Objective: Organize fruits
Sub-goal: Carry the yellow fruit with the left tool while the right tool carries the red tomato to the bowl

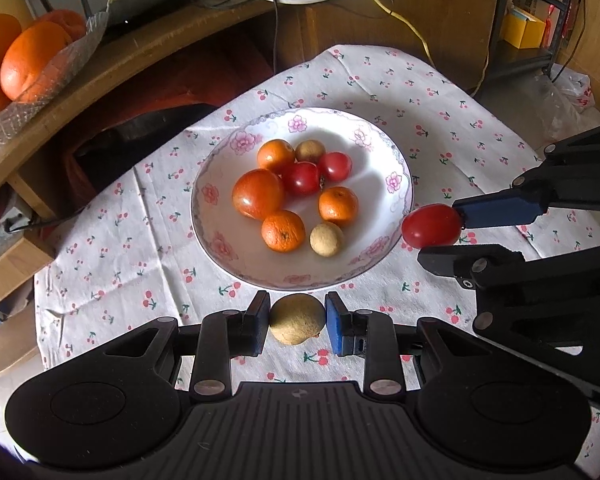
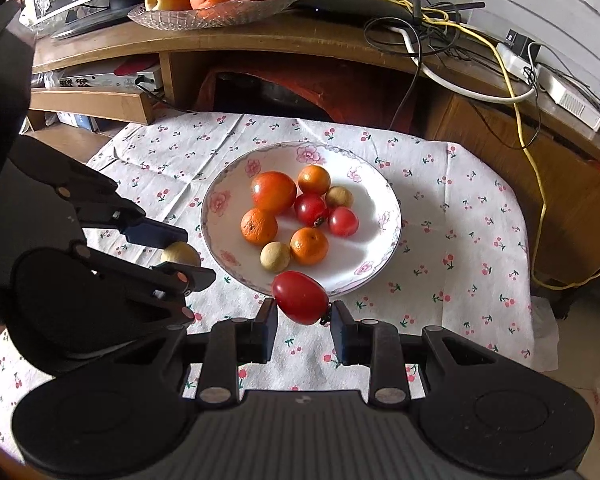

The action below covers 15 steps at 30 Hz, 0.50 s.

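**Both grippers loaded, eight fruits sitting in plate**

Left wrist view: left gripper [image 1: 297, 322] is clamping one round tan longan [image 1: 296, 319] between its two pads, hovering over the white cherry-print tablecloth [image 1: 112, 248] just short of the near rim of the white floral-rimmed ceramic plate [image 1: 396, 160]. Right gripper [image 1: 440, 232] is coming in from the right side, pinching one oval red cherry tomato [image 1: 431, 226] right beside the plate's right rim.

Right wrist view is confirming it: right gripper [image 2: 302, 314] is squeezing the red cherry tomato [image 2: 300, 297], which is overlapping the plate's [image 2: 384, 208] near edge in this view. Left gripper [image 2: 190, 254] is holding the longan [image 2: 179, 254] just left of the plate.

Plate count, sitting in a loose cluster:
- 1 large orange-red tomato [image 1: 258, 193]
- 3 small orange mandarins [image 1: 283, 230], [image 1: 338, 206], [image 1: 276, 156]
- 2 small red cherry tomatoes [image 1: 301, 178], [image 1: 335, 166]
- 2 tan longans [image 1: 326, 239], [image 1: 310, 151]

Total: 8 in the plate, 2 in the grippers, 0 showing loose on the cloth.

Background: clear glass fruit dish [image 2: 216, 14] is sitting on the curved wooden desk [image 2: 300, 40], carrying larger oranges and apples; exact count is unclear. Yellow cable [image 2: 516, 92] and white cables are trailing across the desk.
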{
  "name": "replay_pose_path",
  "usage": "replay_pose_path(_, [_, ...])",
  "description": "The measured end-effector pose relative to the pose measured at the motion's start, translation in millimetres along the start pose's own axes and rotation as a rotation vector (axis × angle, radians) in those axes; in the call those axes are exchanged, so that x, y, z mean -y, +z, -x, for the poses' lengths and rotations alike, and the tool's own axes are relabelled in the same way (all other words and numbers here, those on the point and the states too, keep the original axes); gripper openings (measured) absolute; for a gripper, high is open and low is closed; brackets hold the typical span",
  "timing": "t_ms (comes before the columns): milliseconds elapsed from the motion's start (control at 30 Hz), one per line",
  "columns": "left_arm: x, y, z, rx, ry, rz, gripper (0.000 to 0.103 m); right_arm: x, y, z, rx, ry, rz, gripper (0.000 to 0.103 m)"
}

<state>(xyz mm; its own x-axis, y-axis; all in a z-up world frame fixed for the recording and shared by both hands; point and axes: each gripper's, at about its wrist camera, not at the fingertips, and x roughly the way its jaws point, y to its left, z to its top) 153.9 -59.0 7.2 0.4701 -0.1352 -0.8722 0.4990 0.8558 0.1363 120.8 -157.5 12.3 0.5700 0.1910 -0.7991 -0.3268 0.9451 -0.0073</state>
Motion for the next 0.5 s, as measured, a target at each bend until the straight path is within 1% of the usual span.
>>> replay_pose_path(267, [-6,11,1,0.018,0.02,0.01,0.037,3,10,-3,0.01,-0.008,0.002,0.03])
replay_pose_path(500, [-11,23,-6,0.023,0.025,0.027,0.037,7,19,-12,0.011,-0.015,0.006,0.03])
